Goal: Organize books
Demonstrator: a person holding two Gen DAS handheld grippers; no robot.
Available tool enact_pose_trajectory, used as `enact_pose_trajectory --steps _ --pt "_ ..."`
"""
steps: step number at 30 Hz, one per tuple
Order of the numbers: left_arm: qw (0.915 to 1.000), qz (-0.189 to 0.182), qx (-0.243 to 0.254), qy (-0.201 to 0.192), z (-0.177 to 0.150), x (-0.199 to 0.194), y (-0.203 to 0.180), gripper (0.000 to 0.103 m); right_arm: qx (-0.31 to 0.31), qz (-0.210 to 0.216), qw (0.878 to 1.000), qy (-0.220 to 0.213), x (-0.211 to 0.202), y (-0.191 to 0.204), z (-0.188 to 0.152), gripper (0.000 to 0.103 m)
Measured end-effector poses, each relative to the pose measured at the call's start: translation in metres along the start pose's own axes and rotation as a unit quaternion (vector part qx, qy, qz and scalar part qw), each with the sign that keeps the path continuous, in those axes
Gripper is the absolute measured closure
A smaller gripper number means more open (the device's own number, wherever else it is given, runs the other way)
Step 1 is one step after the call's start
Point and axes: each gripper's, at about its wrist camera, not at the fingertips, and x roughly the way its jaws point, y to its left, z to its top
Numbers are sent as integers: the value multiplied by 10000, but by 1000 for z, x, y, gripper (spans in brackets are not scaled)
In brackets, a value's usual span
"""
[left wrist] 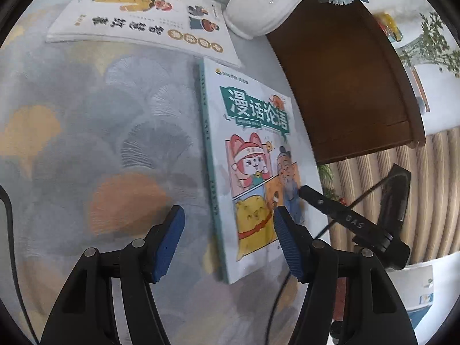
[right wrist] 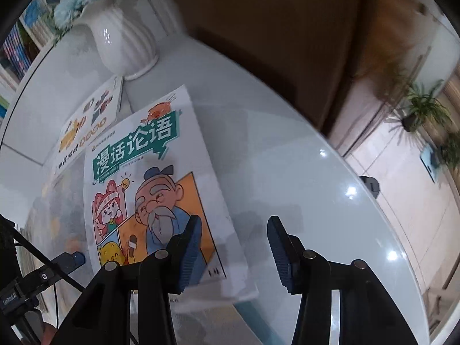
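Note:
A comic book with a teal title banner lies flat on the table; it also fills the middle of the right wrist view. My left gripper hovers open over its spine edge near the bottom corner, pads clear of it. My right gripper is open above the book's opposite edge, and nothing is pressed between its pads. One of its black fingers shows beside the book. A second, white book with a yellow figure lies farther back, touching the first book's top corner.
A white ribbed vase with blue flowers stands just behind the books. A brown wooden piece rises at the table's far right. The table has a leaf-patterned cover under glass; its rounded rim curves on the right.

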Motion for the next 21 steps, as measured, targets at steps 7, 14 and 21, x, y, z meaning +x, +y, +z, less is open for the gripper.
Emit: enact_pose_trajectory --steps 7,14,21 --pt "9977 -577 -171 309 -2 13 -3 42 -725 179 9964 388 3 26 -4 55" --pt "9990 -427 -131 -8 -25 -15 4 42 -1232 120 9919 286 -17 56 -30 55" --pt "9975 -170 -593 -333 -65 -75 49 42 -1920 541 9792 373 -34 124 -77 55"
